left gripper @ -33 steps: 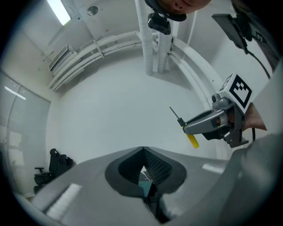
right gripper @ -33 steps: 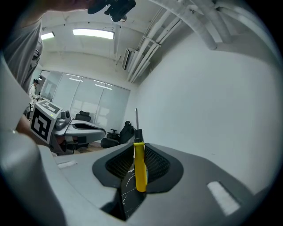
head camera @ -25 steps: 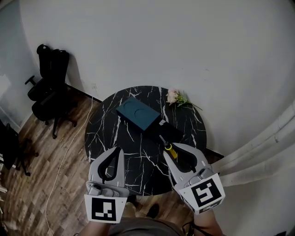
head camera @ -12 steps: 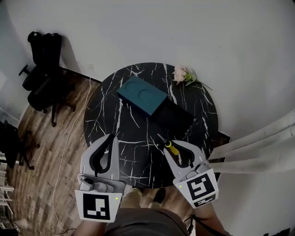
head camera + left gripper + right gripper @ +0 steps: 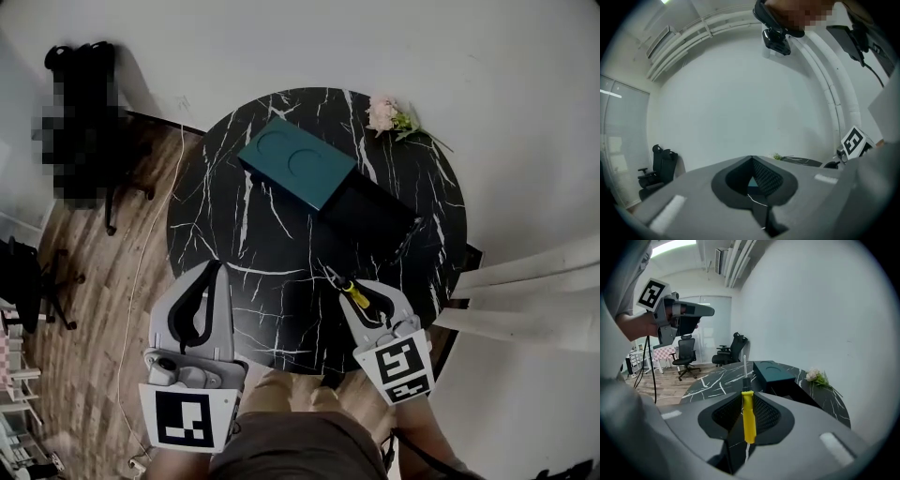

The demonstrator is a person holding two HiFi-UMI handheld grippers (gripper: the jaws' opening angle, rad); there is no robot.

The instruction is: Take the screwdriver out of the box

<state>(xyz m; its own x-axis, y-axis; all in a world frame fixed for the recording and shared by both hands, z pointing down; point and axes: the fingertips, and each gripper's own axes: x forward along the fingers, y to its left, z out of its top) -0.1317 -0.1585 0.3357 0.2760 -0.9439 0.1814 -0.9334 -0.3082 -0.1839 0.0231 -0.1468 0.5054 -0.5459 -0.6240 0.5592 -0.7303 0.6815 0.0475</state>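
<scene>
My right gripper (image 5: 360, 287) is shut on a screwdriver (image 5: 353, 293) with a yellow handle, whose thin shaft points out past the fingertips over the near right part of the round black marble table (image 5: 272, 281). In the right gripper view the screwdriver (image 5: 749, 416) lies pinched between the pads, aimed at the box. The box's teal lid (image 5: 296, 161) sits pushed to the left and the black tray (image 5: 372, 216) beside it shows dark inside. My left gripper (image 5: 217, 267) hangs shut and holds nothing at the table's near left edge; its tips (image 5: 751, 159) meet.
A small bunch of pink flowers (image 5: 389, 113) lies at the table's far right edge. Office chairs (image 5: 685, 352) stand on the wooden floor to the left, with a white cable (image 5: 139, 272) running across it. White curtain folds (image 5: 534, 291) hang on the right.
Both grippers have sunk lower at the table's near edge, the right one more, still carrying the screwdriver. The head view has shifted, so the table sits higher in the picture.
</scene>
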